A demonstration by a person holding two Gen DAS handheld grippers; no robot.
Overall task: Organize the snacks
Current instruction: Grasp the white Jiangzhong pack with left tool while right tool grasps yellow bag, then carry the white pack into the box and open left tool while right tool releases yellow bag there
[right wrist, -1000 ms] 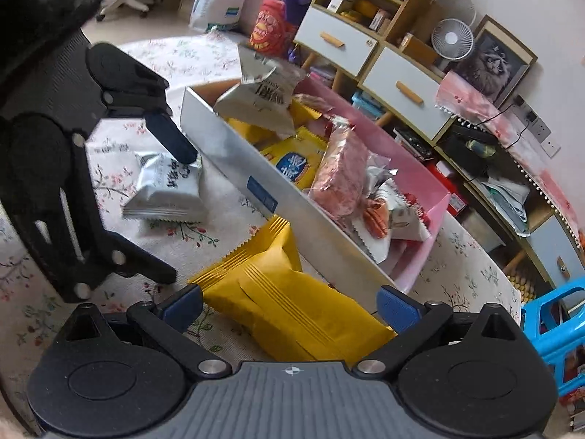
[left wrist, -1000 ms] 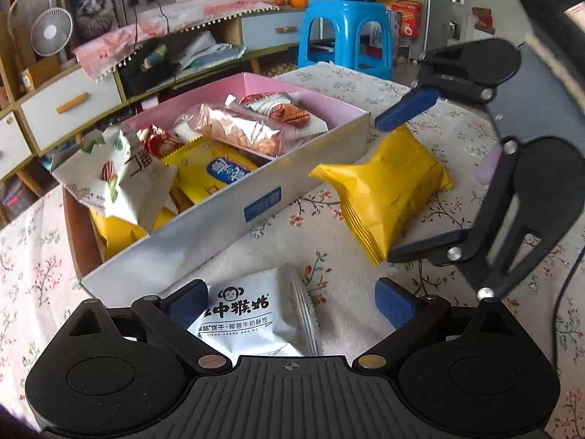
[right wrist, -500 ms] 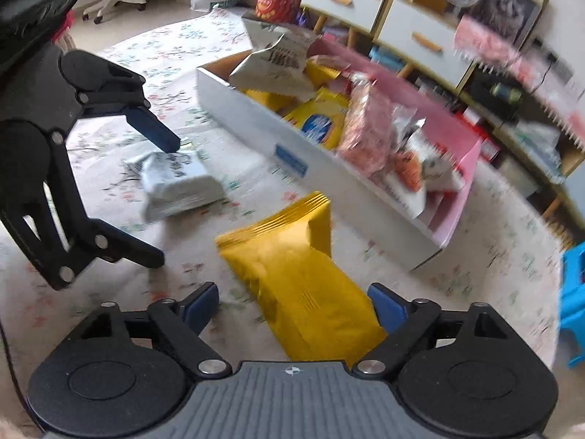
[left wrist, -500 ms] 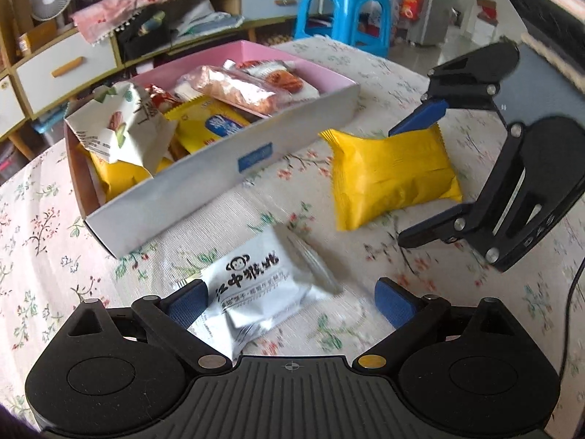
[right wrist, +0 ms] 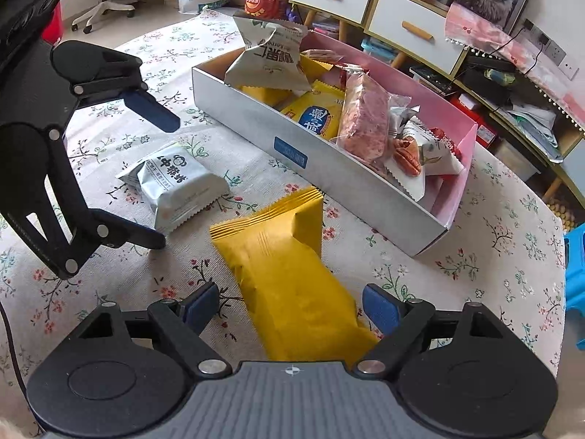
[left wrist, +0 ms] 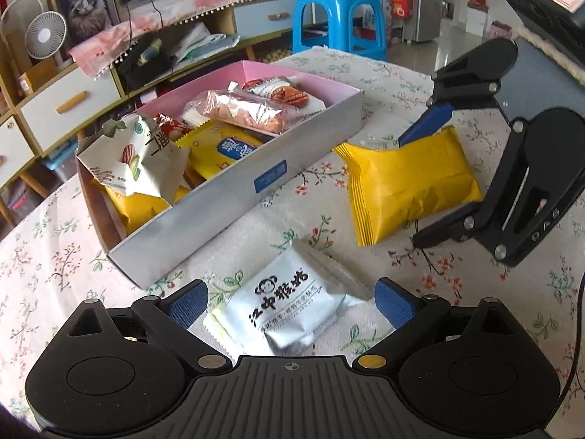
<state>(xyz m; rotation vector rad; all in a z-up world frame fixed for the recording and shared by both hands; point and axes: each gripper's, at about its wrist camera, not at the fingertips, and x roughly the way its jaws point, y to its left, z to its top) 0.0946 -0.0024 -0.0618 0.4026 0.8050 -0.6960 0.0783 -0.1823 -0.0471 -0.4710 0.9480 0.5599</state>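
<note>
Between the closing right gripper [right wrist: 290, 309] jaws, untouched yellow packet [right wrist: 289, 285] on tablecloth [right wrist: 457, 292]

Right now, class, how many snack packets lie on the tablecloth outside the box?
2. The white packet lies between the left gripper's open fingers; the yellow packet lies between the right gripper's fingers, nearer the box. None seems hidden.

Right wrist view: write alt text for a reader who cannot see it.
The right gripper, its jaws just closing in, straddles a yellow snack packet lying on a flowered tablecloth, pads not yet pressing it. To the left, the left gripper hangs open around a white biscuit packet. Behind both lies a long box full of snacks.
</note>
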